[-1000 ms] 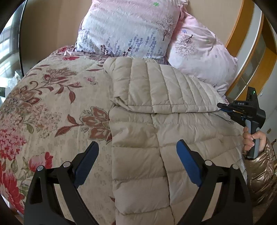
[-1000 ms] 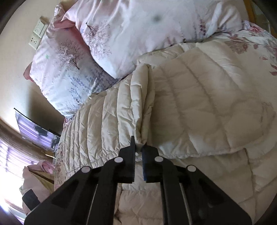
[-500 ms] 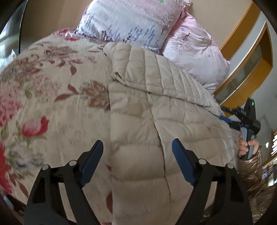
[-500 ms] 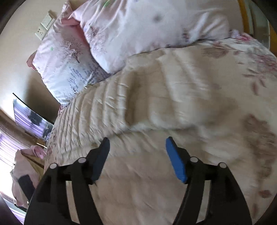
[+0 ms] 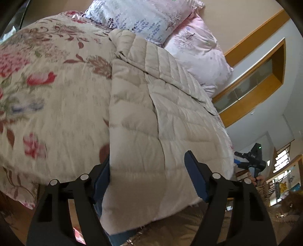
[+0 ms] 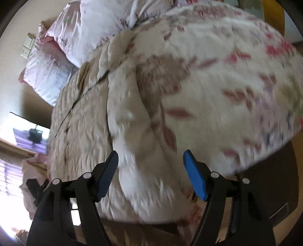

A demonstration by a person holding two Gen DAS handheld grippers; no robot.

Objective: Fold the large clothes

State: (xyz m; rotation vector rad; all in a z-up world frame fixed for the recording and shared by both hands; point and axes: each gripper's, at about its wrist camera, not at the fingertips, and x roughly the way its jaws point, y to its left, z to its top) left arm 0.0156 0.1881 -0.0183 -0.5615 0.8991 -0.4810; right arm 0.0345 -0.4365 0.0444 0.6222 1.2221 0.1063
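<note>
A big bed (image 5: 47,106) with a flowery blanket (image 6: 236,85) fills most of both views. It spreads out ahead of both grippers.

A puffy beige coat (image 5: 151,123) lies flat on the blanket. Its top part is folded over near the pillows. Its bottom edge hangs over the near side of the bed, right in front of the left gripper (image 5: 149,181). In the right wrist view the coat (image 6: 85,123) is ahead and to the left of the right gripper (image 6: 151,174), and the picture is blurry.

Two pink and white pillows (image 5: 147,17) sit at the far end of the bed, past the coat.

The left gripper has its two fingers wide apart, and they are closing. The coat's hem sits between them. The left finger is partly hidden behind the cloth, so I cannot tell if it touches. The right finger is clear of the coat.

The right gripper has its blue fingers (image 6: 195,176) apart too. They hover over the coat and blanket and do not pinch anything.

In the left wrist view, the right gripper (image 5: 238,159) shows far off to the right, past the coat's edge, with a hand (image 5: 255,177) holding its handle.
</note>
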